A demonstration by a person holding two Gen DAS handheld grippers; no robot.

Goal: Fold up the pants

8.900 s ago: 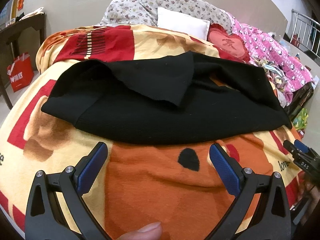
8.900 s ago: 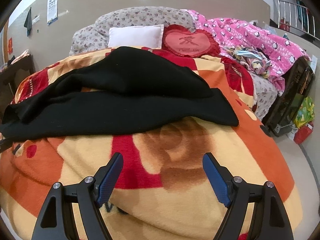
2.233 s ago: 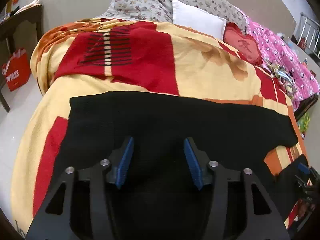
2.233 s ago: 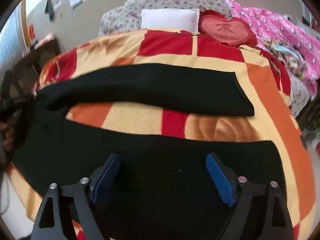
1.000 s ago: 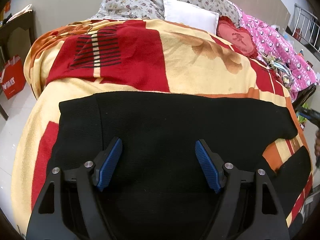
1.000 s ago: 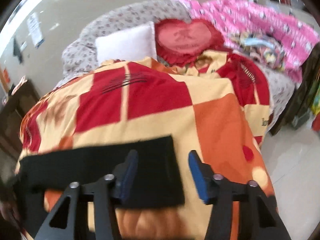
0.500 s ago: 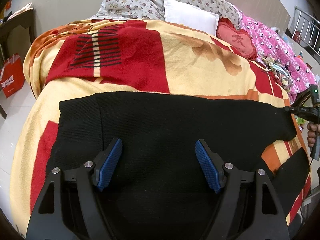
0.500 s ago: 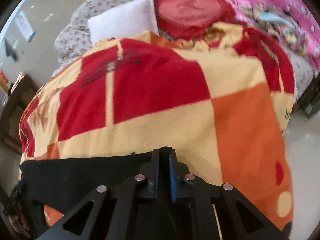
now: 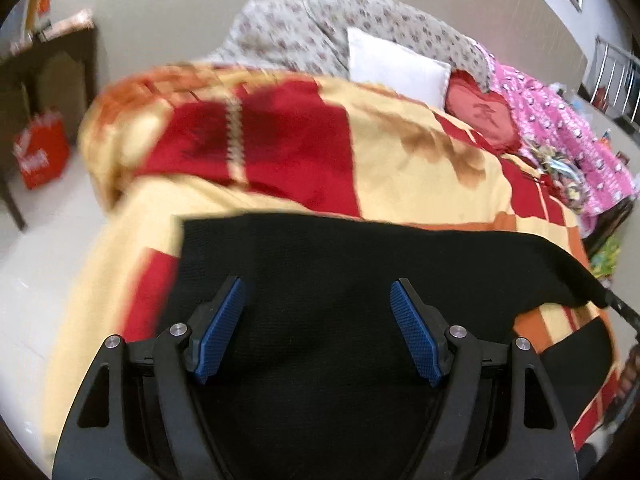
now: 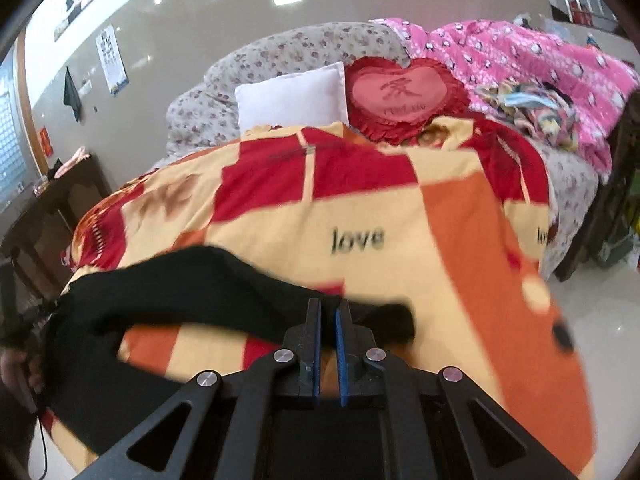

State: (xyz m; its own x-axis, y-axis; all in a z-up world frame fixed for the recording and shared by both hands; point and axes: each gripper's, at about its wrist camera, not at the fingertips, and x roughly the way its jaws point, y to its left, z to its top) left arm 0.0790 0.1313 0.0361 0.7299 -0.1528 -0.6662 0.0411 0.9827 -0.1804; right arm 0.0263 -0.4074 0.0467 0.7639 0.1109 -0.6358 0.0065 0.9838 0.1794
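From the left wrist camera I see my left gripper hanging over the black pants, its blue pads spread wide with nothing pressed between them; the pants lie flat across the near part of the bed, on a red, yellow and orange blanket, with the waist end toward the left of this view and one leg stretching off to the right, where the tip of my right gripper meets its end. A second strip of black cloth shows lower right, apart from the upper leg. Beyond lie a white pillow, a red heart cushion, a pink quilt and a flowered cover; a red bag sits on the floor at left, blurred. From the right wrist camera, my right gripper has its pads pressed together, pinching the end of a pants leg, which rises off the blanket in a dark arc toward the left; the cloth is blurred. Orange and yellow blanket shows under that arc. A person's hand is at the far left edge. At the head of the bed I see the white pillow, heart cushion and pink quilt
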